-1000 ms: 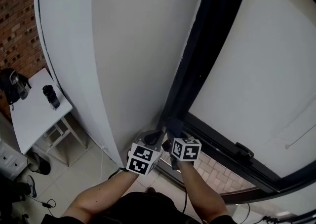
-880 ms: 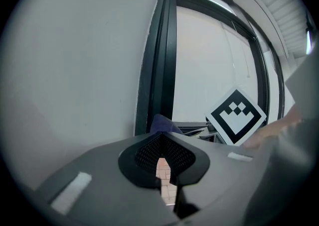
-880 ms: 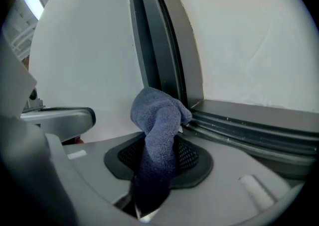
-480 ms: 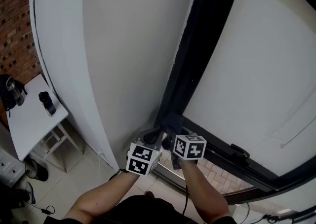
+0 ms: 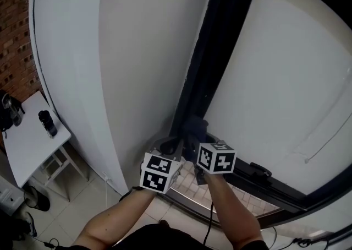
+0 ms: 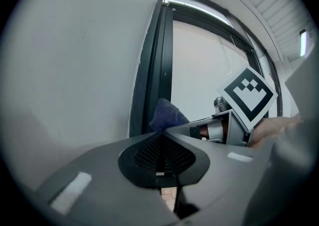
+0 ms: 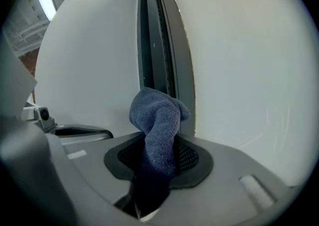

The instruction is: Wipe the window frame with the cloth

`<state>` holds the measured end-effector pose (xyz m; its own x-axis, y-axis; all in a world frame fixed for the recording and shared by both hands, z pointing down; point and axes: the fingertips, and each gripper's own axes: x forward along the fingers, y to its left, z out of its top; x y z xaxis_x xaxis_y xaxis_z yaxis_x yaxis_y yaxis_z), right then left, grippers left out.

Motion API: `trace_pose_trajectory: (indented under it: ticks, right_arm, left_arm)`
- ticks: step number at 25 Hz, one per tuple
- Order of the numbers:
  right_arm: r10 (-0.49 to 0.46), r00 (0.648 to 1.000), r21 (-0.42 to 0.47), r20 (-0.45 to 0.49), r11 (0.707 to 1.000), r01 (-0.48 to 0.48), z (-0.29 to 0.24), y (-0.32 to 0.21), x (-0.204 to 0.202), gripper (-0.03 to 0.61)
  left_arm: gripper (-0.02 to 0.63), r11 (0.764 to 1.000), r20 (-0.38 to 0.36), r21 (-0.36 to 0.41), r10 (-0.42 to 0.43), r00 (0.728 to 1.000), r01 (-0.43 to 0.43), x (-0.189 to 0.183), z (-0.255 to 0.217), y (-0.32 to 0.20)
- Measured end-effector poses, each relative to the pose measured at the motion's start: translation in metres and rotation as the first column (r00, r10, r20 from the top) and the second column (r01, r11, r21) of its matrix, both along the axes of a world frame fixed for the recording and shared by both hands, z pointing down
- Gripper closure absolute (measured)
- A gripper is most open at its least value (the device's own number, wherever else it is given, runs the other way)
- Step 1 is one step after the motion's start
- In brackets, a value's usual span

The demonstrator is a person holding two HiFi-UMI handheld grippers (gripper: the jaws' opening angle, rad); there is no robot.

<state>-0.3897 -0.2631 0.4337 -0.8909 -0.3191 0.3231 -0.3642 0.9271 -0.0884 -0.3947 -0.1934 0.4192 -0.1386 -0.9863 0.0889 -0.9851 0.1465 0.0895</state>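
Your R gripper (image 7: 158, 159) is clamped on the blue cloth (image 7: 160, 120), lower centre of the head view, w/ the cloth at the dark window frame's (image 5: 217, 61) lower end. L gripper (image 6: 160, 146): jaws together, nothing between them, just beside the R one.

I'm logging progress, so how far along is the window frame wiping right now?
Done: the cloth is gripped in the right gripper, jaws shut on it. In hand: cloth low at the dark window frame. Remaining: the upright above; no wiped streaks are visible.
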Motion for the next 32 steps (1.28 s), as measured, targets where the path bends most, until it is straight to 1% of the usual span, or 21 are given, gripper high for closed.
trace_pose_trajectory:
  ticks: [4, 6, 12, 15, 19, 24, 28, 32]
  right_arm:
    - [0.007, 1.0, 0.049, 0.029, 0.999, -0.008, -0.033, -0.001, 0.001, 0.445]
    - [0.009, 0.999, 0.067, 0.044, 0.998, -0.012, -0.048, -0.001, 0.001, 0.445]
    - [0.019, 0.997, 0.122, 0.068, 0.992, -0.027, -0.082, -0.003, 0.004, 0.445]
    - [0.019, 0.996, 0.152, 0.083, 0.988, -0.031, -0.1, -0.001, 0.005, 0.445]
    - [0.013, 0.996, 0.192, 0.093, 0.981, -0.03, -0.121, 0.001, 0.003, 0.445]
    - [0.014, 0.993, 0.222, 0.116, 0.974, -0.039, -0.148, 0.0, 0.002, 0.445]
    - [0.016, 0.992, 0.243, 0.124, 0.969, -0.046, -0.167, -0.001, 0.001, 0.445]
    - [0.013, 0.99, 0.269, 0.138, 0.962, -0.05, -0.191, -0.002, 0.003, 0.445]
  left_arm:
    - [0.62, 1.0, -0.021, 0.018, 0.022, 1.0, -0.021, 0.003, -0.019, -0.001]
    - [0.62, 0.999, -0.019, 0.03, 0.026, 1.0, -0.025, 0.003, -0.03, -0.001]
    - [0.62, 0.997, 0.015, 0.068, 0.046, 0.999, -0.047, 0.011, -0.06, -0.002]
    - [0.62, 0.995, 0.066, 0.073, 0.061, 0.996, -0.066, 0.018, -0.073, -0.002]
    - [0.62, 0.994, 0.066, 0.095, 0.043, 0.997, -0.049, 0.014, -0.091, -0.001]
    - [0.62, 0.992, 0.111, 0.117, 0.038, 0.993, -0.051, 0.017, -0.117, -0.004]
    - [0.62, 0.989, 0.075, 0.144, 0.019, 0.997, -0.03, 0.008, -0.132, -0.004]
    - [0.62, 0.985, 0.068, 0.172, -0.003, 0.998, -0.009, -0.002, -0.156, -0.003]
